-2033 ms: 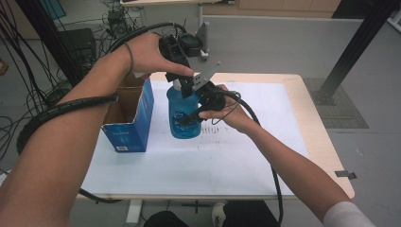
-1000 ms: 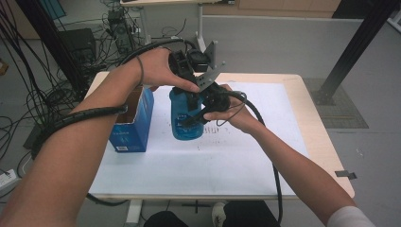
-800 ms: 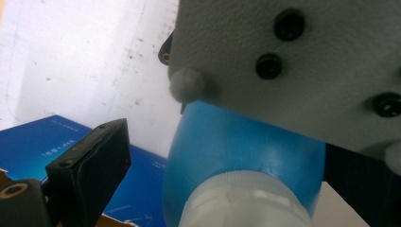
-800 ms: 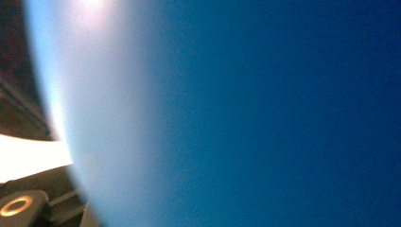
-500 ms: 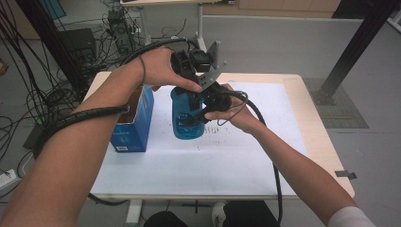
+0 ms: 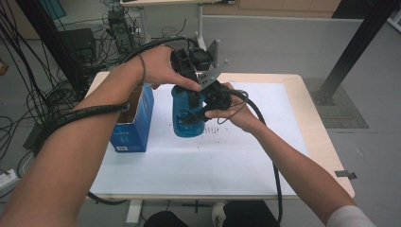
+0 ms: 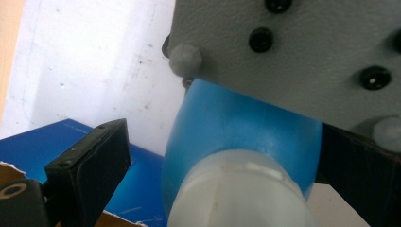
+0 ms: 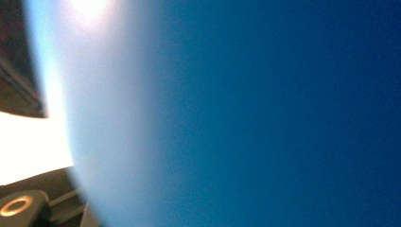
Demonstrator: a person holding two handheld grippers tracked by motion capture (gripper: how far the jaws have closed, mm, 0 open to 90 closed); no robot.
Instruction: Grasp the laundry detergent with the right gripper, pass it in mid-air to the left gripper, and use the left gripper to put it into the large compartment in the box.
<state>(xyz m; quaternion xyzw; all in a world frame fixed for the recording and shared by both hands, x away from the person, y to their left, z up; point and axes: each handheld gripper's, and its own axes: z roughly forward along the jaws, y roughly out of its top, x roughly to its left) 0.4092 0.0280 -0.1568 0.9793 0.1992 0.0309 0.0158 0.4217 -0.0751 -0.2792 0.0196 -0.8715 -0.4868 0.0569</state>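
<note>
A blue bottle [image 6: 186, 124] with a white cap [image 7: 236, 194] stands on the white mat. My right gripper [image 6: 194, 113] comes in from the right and is shut on the bottle's body; the blue wall [image 8: 260, 113] sits close against its camera. My left gripper [image 6: 190, 89] points down over the bottle's top. In the left gripper view the cap sits between the jaws of the left gripper [image 7: 231, 153], and the left jaw stands visibly apart from it. A grey plate [image 7: 307, 47] with black screws covers the upper right there.
An open blue cardboard box [image 6: 135, 123] stands just left of the bottle. The white mat [image 6: 227, 161] covers most of the wooden table [image 6: 321, 142]. Cables trail from both grippers, and more cables lie on the floor at the left.
Since two seconds ago the left gripper has tilted over the bottle's top, bringing its grey plate into sight. Over the last second both hands and the bottle have stayed put.
</note>
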